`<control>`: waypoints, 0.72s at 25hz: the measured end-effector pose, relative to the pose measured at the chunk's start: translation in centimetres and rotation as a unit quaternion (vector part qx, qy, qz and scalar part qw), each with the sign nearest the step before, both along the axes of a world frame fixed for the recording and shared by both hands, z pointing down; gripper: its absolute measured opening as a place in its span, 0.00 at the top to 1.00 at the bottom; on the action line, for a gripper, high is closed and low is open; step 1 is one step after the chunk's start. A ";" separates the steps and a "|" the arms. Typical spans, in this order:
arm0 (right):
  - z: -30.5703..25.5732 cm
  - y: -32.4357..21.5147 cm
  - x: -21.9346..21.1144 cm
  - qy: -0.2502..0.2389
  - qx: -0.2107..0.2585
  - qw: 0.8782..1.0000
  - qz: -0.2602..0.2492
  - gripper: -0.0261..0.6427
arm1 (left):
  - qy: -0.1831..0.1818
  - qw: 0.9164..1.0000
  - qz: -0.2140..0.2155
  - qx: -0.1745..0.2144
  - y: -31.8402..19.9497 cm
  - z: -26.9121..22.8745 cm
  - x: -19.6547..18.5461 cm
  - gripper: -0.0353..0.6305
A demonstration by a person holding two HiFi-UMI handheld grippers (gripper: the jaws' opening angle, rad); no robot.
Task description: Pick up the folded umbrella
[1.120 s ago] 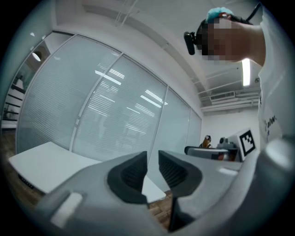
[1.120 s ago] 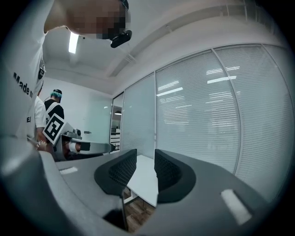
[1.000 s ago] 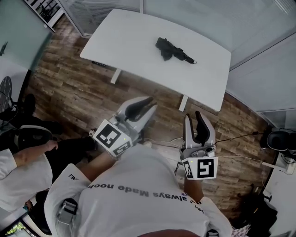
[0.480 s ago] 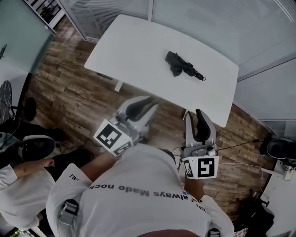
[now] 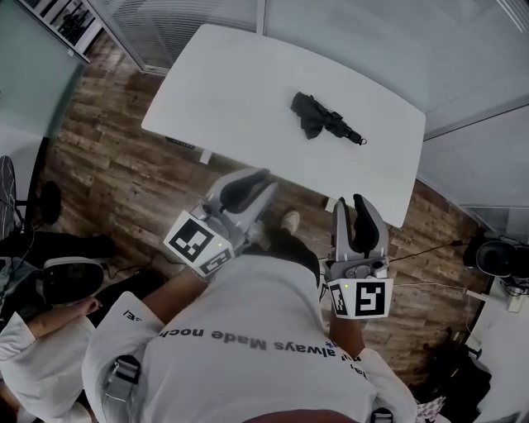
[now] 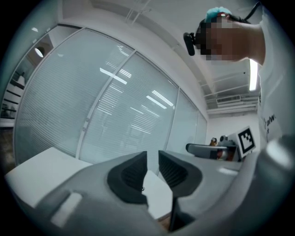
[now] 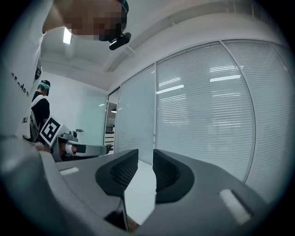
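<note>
The folded black umbrella lies on the white table, right of its middle, handle end pointing right. Both grippers are held level over the wooden floor, short of the table's near edge and well apart from the umbrella. My left gripper is shut with nothing between its pads; the left gripper view shows its jaws aimed over the table top. My right gripper points at the table's near right corner, its jaws close together and empty.
Glass partitions with blinds stand behind the table. A seated person in white and a round stool are at the lower left. Cables and dark gear lie on the floor at right.
Both grippers have advanced toward the table with the person; the table edge and umbrella now sit nearer in the head view. The jaws look the same as before.
</note>
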State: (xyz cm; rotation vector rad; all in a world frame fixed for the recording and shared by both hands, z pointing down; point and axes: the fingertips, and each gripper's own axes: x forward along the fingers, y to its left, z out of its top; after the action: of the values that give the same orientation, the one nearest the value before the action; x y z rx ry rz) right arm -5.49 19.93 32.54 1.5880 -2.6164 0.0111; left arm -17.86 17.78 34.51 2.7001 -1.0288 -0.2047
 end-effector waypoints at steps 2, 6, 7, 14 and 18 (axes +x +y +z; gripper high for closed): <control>0.3 -0.9 0.6 0.000 -0.002 1.000 0.004 0.81 | 0.000 1.000 0.002 0.001 -1.0 0.0 0.5 0.83; 0.7 -2.8 2.0 -0.003 -0.005 1.000 0.006 0.81 | 0.000 1.000 0.003 0.005 -3.2 -0.1 1.9 0.83; 0.8 -3.4 2.4 -0.004 -0.005 1.000 0.006 0.81 | -0.001 1.000 0.003 0.004 -3.8 0.0 2.3 0.83; 1.1 -9.3 7.2 -0.009 -0.005 1.000 0.008 0.81 | -0.009 1.000 0.007 0.000 -9.7 0.5 7.3 0.83; 0.8 -14.9 12.0 -0.011 -0.005 1.000 0.006 0.82 | -0.009 1.000 0.005 0.005 -15.3 -0.1 11.9 0.83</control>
State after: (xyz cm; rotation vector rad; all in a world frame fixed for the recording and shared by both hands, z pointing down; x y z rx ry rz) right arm 6.48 5.04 33.38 1.6106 -2.6180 0.0412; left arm -5.94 2.48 34.39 2.7200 -1.0231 -0.1836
